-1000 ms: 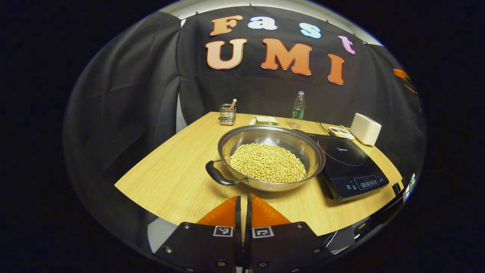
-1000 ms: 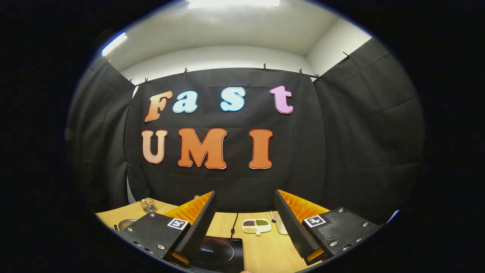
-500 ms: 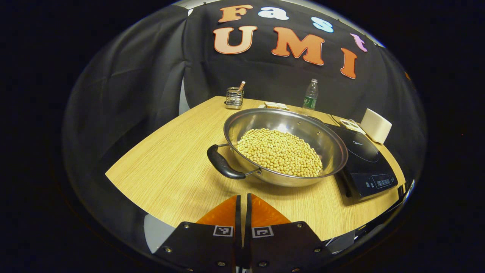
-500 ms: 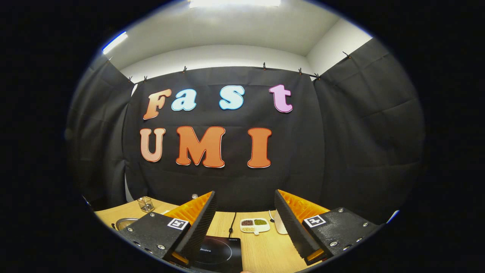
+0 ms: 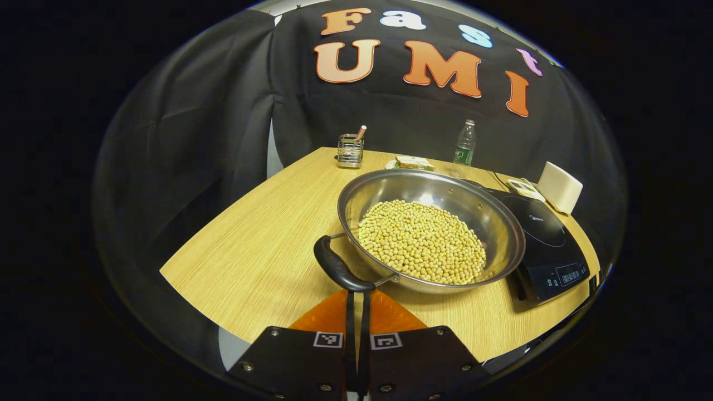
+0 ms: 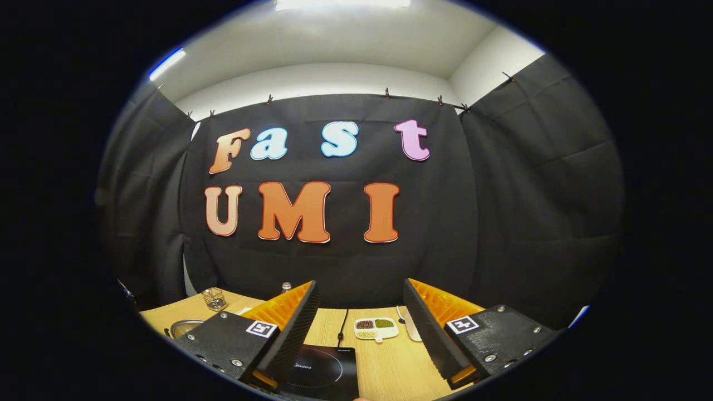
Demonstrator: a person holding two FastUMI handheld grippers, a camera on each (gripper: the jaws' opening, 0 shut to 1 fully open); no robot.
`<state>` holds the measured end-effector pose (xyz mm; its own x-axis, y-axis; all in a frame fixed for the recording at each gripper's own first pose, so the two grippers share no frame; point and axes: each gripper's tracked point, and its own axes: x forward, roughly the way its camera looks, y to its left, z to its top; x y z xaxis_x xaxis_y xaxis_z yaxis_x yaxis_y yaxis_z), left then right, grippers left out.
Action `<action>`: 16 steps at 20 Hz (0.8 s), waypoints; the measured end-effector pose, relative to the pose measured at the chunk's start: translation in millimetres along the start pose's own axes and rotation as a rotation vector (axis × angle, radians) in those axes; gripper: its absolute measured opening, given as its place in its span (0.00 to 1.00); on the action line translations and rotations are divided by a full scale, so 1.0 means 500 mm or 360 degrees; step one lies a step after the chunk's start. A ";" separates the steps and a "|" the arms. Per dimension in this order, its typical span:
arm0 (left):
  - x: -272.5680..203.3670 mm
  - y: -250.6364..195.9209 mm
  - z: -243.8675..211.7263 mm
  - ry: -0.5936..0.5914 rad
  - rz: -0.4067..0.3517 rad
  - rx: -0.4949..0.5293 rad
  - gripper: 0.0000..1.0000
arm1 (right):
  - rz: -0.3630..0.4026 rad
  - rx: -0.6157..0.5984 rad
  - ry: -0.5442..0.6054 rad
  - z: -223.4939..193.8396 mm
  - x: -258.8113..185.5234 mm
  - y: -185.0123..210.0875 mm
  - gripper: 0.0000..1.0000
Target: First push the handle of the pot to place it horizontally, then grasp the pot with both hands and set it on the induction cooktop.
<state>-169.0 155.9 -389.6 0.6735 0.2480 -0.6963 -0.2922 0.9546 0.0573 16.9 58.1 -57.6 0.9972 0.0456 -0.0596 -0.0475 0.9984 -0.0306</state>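
left gripper view: the left gripper [image 5: 356, 298] has its jaws closed, nothing between them, the tips right at the near end of the black handle [image 5: 338, 270] of the pot [image 5: 431, 231]; whether they touch it is hard to tell. the steel pot, filled with pale beans [image 5: 421, 241], stands on the wooden bench [image 5: 262, 245], its far-right rim overlapping the edge of the black induction cooktop [image 5: 548, 245] beside it. the handle points toward the camera and slightly left. behind stand a wire holder [image 5: 350, 151], a plastic bottle [image 5: 464, 149], a plate of food [image 5: 411, 163] and a white box [image 5: 560, 186]. the cooktop's logo and display are too small to read.

right gripper view: the right gripper [image 6: 360, 314] hangs above the bench with jaws wide open and empty. below them lies the cooktop [image 6: 323, 370], cut off at the bottom, with a small divided dish [image 6: 376, 328] of grains beyond it. a sliver of the pot's rim [image 6: 184, 326] peeks past the left finger.
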 end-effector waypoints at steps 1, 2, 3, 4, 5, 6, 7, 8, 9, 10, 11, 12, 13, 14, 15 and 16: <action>0.003 0.004 0.004 0.0000 0.0009 0.0006 0.03 | -0.0002 0.0001 -0.0003 0.001 0.000 0.000 0.95; 0.008 0.006 0.005 0.0002 0.0011 0.0004 0.03 | -0.0006 0.0001 -0.0007 0.002 0.003 -0.001 0.95; 0.008 0.006 0.010 -0.0002 0.0011 0.0003 0.03 | -0.0010 0.0002 -0.0009 0.003 0.003 -0.002 0.95; 0.010 0.008 0.010 -0.0002 0.0013 0.0005 0.03 | -0.0014 0.0004 -0.0013 0.004 0.004 -0.002 0.95; 0.014 0.011 0.010 -0.0002 0.0016 0.0007 0.03 | -0.0017 0.0006 -0.0017 0.006 0.004 -0.001 0.95; 0.016 0.015 0.010 -0.0002 0.0017 0.0007 0.03 | -0.0020 0.0007 -0.0019 0.005 0.003 -0.003 0.95; 0.020 0.019 0.013 -0.0001 0.0018 0.0005 0.03 | -0.0023 0.0008 -0.0020 0.005 0.003 -0.004 0.95; 0.022 0.023 0.015 0.0000 0.0021 0.0002 0.03 | -0.0026 0.0007 -0.0018 0.003 0.004 -0.003 0.95; 0.024 0.027 0.019 0.0000 0.0025 0.0002 0.03 | -0.0029 0.0006 -0.0015 0.001 0.005 -0.003 0.95; 0.029 0.032 0.019 -0.0002 0.0030 0.0007 0.03 | -0.0032 0.0003 -0.0011 -0.001 0.007 -0.001 0.95; 0.032 0.036 0.023 -0.0002 0.0036 0.0016 0.03 | -0.0035 0.0000 -0.0007 -0.002 0.011 0.000 0.95; 0.034 0.040 0.028 -0.0003 0.0041 0.0026 0.03 | -0.0038 -0.0001 -0.0004 -0.005 0.014 0.002 0.95; 0.040 0.046 0.030 -0.0003 0.0045 0.0035 0.03 | -0.0040 -0.0001 -0.0001 -0.007 0.013 0.004 0.95; 0.045 0.049 0.032 -0.0002 0.0049 0.0042 0.03 | -0.0041 -0.0001 0.0001 -0.009 0.013 0.005 0.95; 0.050 0.053 0.035 0.0000 0.0051 0.0043 0.03 | -0.0042 -0.0001 0.0005 -0.010 0.015 0.008 0.95; 0.054 0.058 0.037 0.0001 0.0051 0.0041 0.03 | -0.0043 -0.0001 0.0009 -0.014 0.020 0.010 0.95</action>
<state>-146.7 193.4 -393.8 0.6639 0.2782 -0.6942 -0.2958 0.9502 0.0980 26.1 63.5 -65.2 0.9978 0.0186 -0.0643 -0.0207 0.9992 -0.0332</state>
